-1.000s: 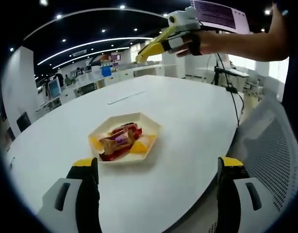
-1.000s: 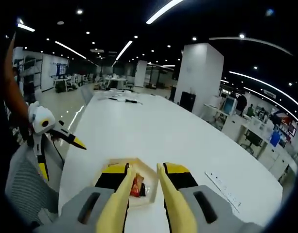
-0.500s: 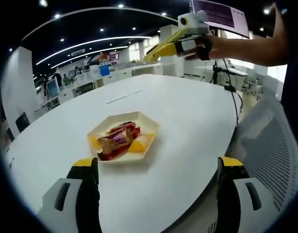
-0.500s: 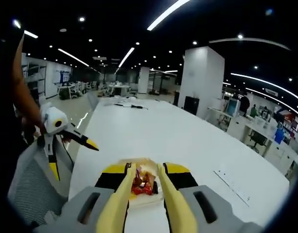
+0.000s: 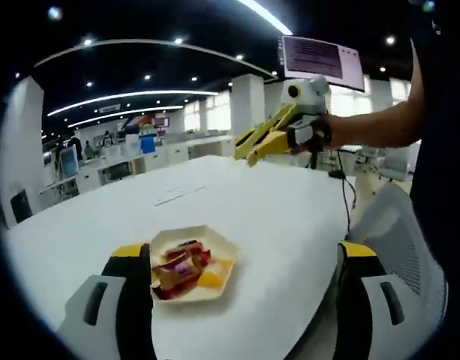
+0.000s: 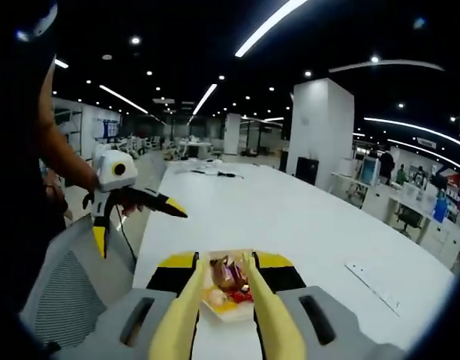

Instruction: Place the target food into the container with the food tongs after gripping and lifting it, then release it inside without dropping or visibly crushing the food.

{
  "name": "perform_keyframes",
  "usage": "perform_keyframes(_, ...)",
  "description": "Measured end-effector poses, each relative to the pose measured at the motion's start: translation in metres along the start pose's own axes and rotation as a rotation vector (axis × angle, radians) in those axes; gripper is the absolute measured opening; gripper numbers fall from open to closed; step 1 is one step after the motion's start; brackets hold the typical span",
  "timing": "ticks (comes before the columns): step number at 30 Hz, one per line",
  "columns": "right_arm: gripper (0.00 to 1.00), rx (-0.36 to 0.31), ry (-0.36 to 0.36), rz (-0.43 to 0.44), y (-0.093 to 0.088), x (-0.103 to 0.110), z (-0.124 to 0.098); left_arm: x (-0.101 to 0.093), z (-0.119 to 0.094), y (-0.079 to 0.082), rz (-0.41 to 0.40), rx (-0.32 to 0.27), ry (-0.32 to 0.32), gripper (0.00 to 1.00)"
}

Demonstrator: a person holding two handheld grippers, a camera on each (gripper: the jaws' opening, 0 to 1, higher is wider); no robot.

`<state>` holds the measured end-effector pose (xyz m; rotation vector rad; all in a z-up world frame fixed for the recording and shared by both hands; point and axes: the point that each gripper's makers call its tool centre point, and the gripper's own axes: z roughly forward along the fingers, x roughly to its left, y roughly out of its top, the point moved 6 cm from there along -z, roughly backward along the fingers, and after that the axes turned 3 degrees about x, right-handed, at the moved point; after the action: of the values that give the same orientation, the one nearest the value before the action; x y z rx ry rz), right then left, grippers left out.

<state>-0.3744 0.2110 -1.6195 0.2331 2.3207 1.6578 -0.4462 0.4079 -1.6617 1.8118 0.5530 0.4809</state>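
Food (image 5: 181, 268) on tray (image 5: 218, 247), untouched

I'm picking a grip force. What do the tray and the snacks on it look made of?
The tray looks like thin cream paper pulp or plastic: matte, with a crisp hexagonal rim. The snacks look wrapped in glossy film, red and brown with highlights, so likely crinkly and slippery. The yellow pieces beside them are too small to tell.

Wrapped food (image 5: 178, 270) lies in a tray (image 5: 223, 247) on the table (image 5: 275, 202), beside a chair (image 5: 398, 247).
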Motion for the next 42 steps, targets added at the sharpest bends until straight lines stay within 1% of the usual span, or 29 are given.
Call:
perform_keyframes(1, 0.27, -0.004, 0.003, -0.002, 0.0, 0.002, -0.001, 0.002, 0.001, 0.006, 0.004, 0.001, -0.009, 0.99)
perform_keyframes(3, 0.27, -0.011, 0.008, 0.0, 0.002, 0.006, -0.004, 0.007, 0.004, 0.024, 0.028, 0.002, -0.057, 0.98)
perform_keyframes(4, 0.27, -0.02, 0.014, 0.003, 0.003, 0.008, -0.005, 0.008, 0.005, 0.03, 0.044, -0.003, -0.073, 0.96)
perform_keyframes(5, 0.27, -0.028, 0.02, 0.008, 0.004, 0.009, -0.006, 0.007, 0.006, 0.04, 0.053, -0.002, -0.113, 0.94)
perform_keyframes(6, 0.27, -0.03, 0.02, 0.006, 0.005, 0.011, -0.008, 0.007, 0.006, 0.045, 0.063, 0.006, -0.138, 0.91)
perform_keyframes(8, 0.27, -0.05, 0.036, 0.008, 0.01, 0.014, -0.01, 0.008, 0.009, 0.058, 0.115, 0.013, -0.17, 0.86)
perform_keyframes(9, 0.27, -0.062, 0.049, 0.013, 0.012, 0.016, -0.011, 0.009, 0.009, 0.062, 0.118, 0.018, -0.186, 0.83)
perform_keyframes(10, 0.27, -0.082, 0.062, 0.015, 0.016, 0.019, -0.013, 0.007, 0.01, 0.068, 0.121, 0.022, -0.231, 0.79)
perform_keyframes(11, 0.27, -0.091, 0.072, 0.017, 0.018, 0.022, -0.014, 0.008, 0.012, 0.073, 0.128, 0.016, -0.239, 0.77)
perform_keyframes(12, 0.27, -0.106, 0.089, 0.015, 0.022, 0.026, -0.015, 0.005, 0.013, 0.077, 0.138, 0.033, -0.287, 0.73)
perform_keyframes(13, 0.27, -0.113, 0.098, 0.013, 0.024, 0.029, -0.016, 0.004, 0.014, 0.077, 0.134, 0.054, -0.32, 0.64)
perform_keyframes(14, 0.27, -0.123, 0.107, 0.011, 0.027, 0.033, -0.016, 0.004, 0.015, 0.08, 0.159, 0.054, -0.332, 0.6)
perform_keyframes(15, 0.27, -0.13, 0.117, 0.008, 0.028, 0.035, -0.017, 0.005, 0.019, 0.084, 0.186, 0.041, -0.318, 0.59)
perform_keyframes(16, 0.27, -0.139, 0.13, 0.011, 0.03, 0.038, -0.017, 0.005, 0.021, 0.085, 0.185, 0.04, -0.325, 0.58)
perform_keyframes(17, 0.27, -0.145, 0.131, 0.005, 0.032, 0.041, -0.018, 0.004, 0.023, 0.088, 0.177, 0.039, -0.352, 0.56)
perform_keyframes(19, 0.27, -0.158, 0.141, 0.006, 0.034, 0.044, -0.018, 0.002, 0.026, 0.089, 0.179, 0.035, -0.372, 0.51)
perform_keyframes(21, 0.27, -0.168, 0.142, 0.005, 0.036, 0.046, -0.019, -0.001, 0.03, 0.089, 0.184, 0.04, -0.393, 0.49)
perform_keyframes(25, 0.27, -0.185, 0.167, 0.005, 0.039, 0.054, -0.02, -0.009, 0.035, 0.091, 0.185, 0.034, -0.439, 0.36)
perform_keyframes(27, 0.28, -0.188, 0.168, 0.002, 0.039, 0.055, -0.019, -0.013, 0.037, 0.093, 0.188, 0.026, -0.45, 0.34)
perform_keyframes(30, 0.27, -0.189, 0.179, 0.008, 0.037, 0.058, -0.018, -0.018, 0.039, 0.096, 0.171, 0.013, -0.469, 0.32)
perform_keyframes(31, 0.27, -0.188, 0.18, 0.007, 0.036, 0.058, -0.017, -0.021, 0.04, 0.094, 0.181, 0.026, -0.483, 0.32)
perform_keyframes(33, 0.27, -0.188, 0.181, 0.007, 0.036, 0.059, -0.016, -0.023, 0.042, 0.092, 0.196, 0.043, -0.491, 0.32)
perform_keyframes(35, 0.27, -0.189, 0.184, 0.012, 0.036, 0.06, -0.015, -0.024, 0.043, 0.092, 0.184, 0.039, -0.498, 0.31)
perform_keyframes(36, 0.27, -0.189, 0.185, 0.011, 0.036, 0.06, -0.015, -0.025, 0.043, 0.095, 0.173, 0.027, -0.498, 0.3)
perform_keyframes(37, 0.27, -0.205, 0.192, 0.022, 0.038, 0.06, -0.015, -0.028, 0.045, 0.094, 0.184, 0.034, -0.498, 0.29)
perform_keyframes(39, 0.27, -0.209, 0.196, 0.019, 0.039, 0.06, -0.016, -0.031, 0.046, 0.094, 0.191, 0.032, -0.503, 0.28)
perform_keyframes(42, 0.27, -0.214, 0.201, 0.022, 0.041, 0.061, -0.016, -0.032, 0.046, 0.096, 0.194, 0.039, -0.503, 0.23)
